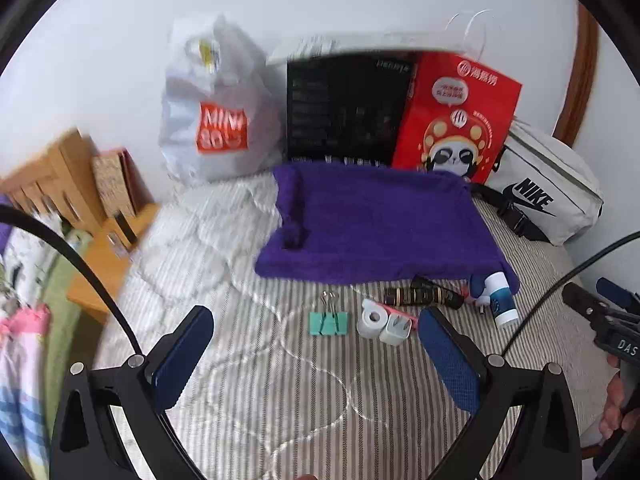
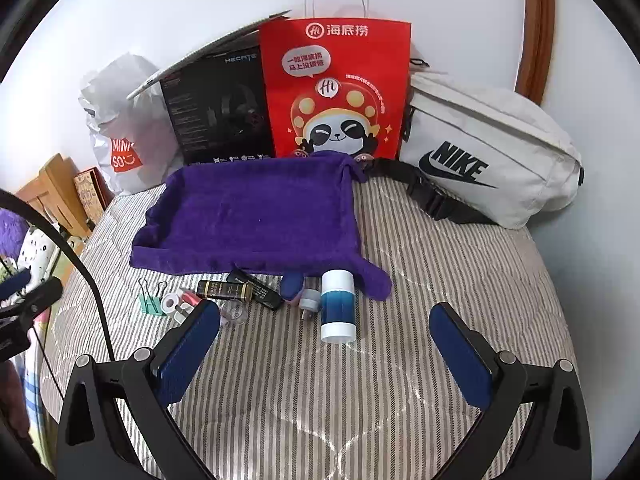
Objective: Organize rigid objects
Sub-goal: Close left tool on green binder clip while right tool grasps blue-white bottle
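Purple and fuzzy, the soft cloth tray (image 2: 256,216) lies flat on the striped bed cover (image 2: 360,400), with low floppy walls and nothing inside. Small hard things sit in a row just in front of it. The white and blue tube (image 2: 338,306) is round and smooth and stands straight up on its end. The dark bottle with gold bands (image 2: 226,290) lies on its side, long way going left to right. The green metal clip (image 1: 328,323) lies flat with its wire loops pointing toward the tray. A white plug (image 1: 395,330) sits beside a small white roll (image 1: 371,322). The left claw (image 1: 316,356) is wide open and holds nothing. The right claw (image 2: 326,356) is wide open too, holding nothing.
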Available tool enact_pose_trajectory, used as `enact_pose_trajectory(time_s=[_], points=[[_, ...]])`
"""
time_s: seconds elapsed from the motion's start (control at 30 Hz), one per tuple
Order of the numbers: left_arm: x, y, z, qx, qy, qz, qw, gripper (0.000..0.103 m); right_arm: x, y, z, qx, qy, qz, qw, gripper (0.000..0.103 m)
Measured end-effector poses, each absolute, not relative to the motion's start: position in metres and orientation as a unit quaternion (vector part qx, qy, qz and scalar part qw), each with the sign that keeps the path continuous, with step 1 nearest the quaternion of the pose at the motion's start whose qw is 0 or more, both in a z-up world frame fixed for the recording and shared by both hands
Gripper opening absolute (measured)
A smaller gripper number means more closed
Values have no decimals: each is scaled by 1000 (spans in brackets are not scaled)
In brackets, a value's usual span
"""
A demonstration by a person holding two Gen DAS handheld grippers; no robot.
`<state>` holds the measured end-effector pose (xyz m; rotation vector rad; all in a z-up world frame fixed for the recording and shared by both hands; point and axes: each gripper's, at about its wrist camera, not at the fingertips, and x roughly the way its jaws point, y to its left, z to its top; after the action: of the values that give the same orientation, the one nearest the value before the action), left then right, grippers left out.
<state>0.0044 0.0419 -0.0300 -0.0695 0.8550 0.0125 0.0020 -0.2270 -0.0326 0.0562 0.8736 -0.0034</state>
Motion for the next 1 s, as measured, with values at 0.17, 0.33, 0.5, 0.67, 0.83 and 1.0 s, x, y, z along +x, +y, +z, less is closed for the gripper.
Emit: enact_pose_trajectory(time_s=[0.17, 0.33, 0.5, 0.67, 0.83, 1.0], points=[[22, 58, -67, -68, 428, -6, 901, 103, 8, -234, -45, 33, 426, -6, 904, 103], [37, 59, -96, -59, 442, -3, 895, 103, 13, -239, -59, 27, 435, -10, 900, 102], [52, 57, -129, -44, 461, 7, 886, 102, 15, -246, -70, 31, 444, -12, 896, 102], [65, 48, -153, -28, 472, 4, 881, 101, 18, -250, -83, 30, 455, -12, 890, 101], [72, 43, -164, -27, 472, 4, 881, 98, 21, -256, -95, 34, 465, -13, 884, 98], [76, 42, -171, -24, 463, 10, 886, 91, 24, -255, -102, 34, 471, -7, 882, 95]])
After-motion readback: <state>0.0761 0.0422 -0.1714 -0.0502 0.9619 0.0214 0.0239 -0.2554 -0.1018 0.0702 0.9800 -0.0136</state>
